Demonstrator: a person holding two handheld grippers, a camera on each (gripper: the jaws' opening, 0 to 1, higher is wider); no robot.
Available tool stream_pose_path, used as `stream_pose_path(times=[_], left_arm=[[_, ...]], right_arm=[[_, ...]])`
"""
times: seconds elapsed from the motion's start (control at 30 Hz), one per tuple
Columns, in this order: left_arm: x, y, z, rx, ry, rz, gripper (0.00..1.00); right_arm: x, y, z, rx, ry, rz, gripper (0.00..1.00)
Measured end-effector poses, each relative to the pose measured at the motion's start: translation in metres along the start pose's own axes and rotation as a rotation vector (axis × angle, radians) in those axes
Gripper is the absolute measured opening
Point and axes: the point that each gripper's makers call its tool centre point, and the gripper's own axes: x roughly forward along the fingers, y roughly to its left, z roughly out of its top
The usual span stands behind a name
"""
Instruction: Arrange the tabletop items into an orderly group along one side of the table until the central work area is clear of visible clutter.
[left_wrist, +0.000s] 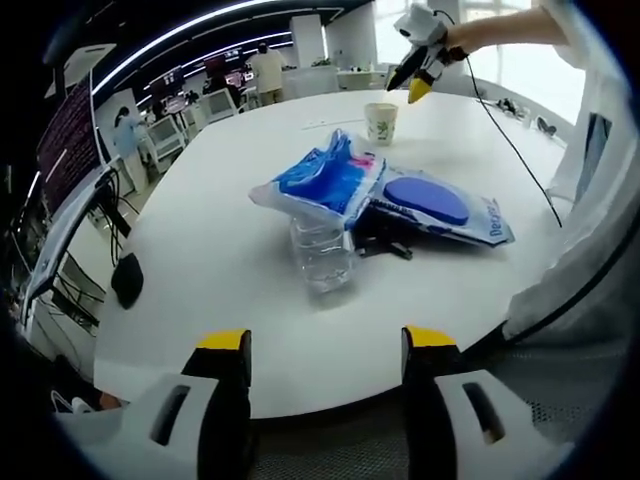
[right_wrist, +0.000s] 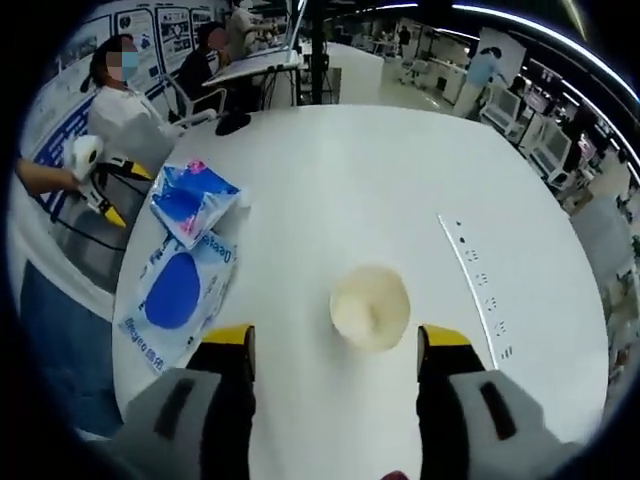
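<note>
cup behind bags, glass before them

A large white round table fills the middle of both views. In the left gripper view, desks with monitors stand upper left under a ceiling light strip. In the right gripper view, posters line the upper-left wall, and more workstations sit upper right.

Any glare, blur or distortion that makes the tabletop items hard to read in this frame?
Left gripper view: fisheye bends the table edge; the clear plastic cup is faint against the white top, window light washes out the far side. Right gripper view: paper cup seen from above, pale on white; blue packets sharp.
</note>
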Motion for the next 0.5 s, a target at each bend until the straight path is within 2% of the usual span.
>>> stream_pose_path(times=[0.17,0.33,0.5], left_arm=[[0.0,0.002,0.0,-0.007,-0.001,0.006,0.61],[0.0,0.003,-0.002,-0.007,-0.001,0.008,0.6],[0.001,0.005,-0.002,-0.008,-0.005,0.007,0.6]], right_arm=[[-0.012,0.007,-0.005,0.046,-0.028,-0.017,0.66],[-0.03,0.028,-0.003,0.232,-0.128,0.007,0.64],[-0.047,0.041,-0.013,0.231,-0.154,-0.047,0.62]])
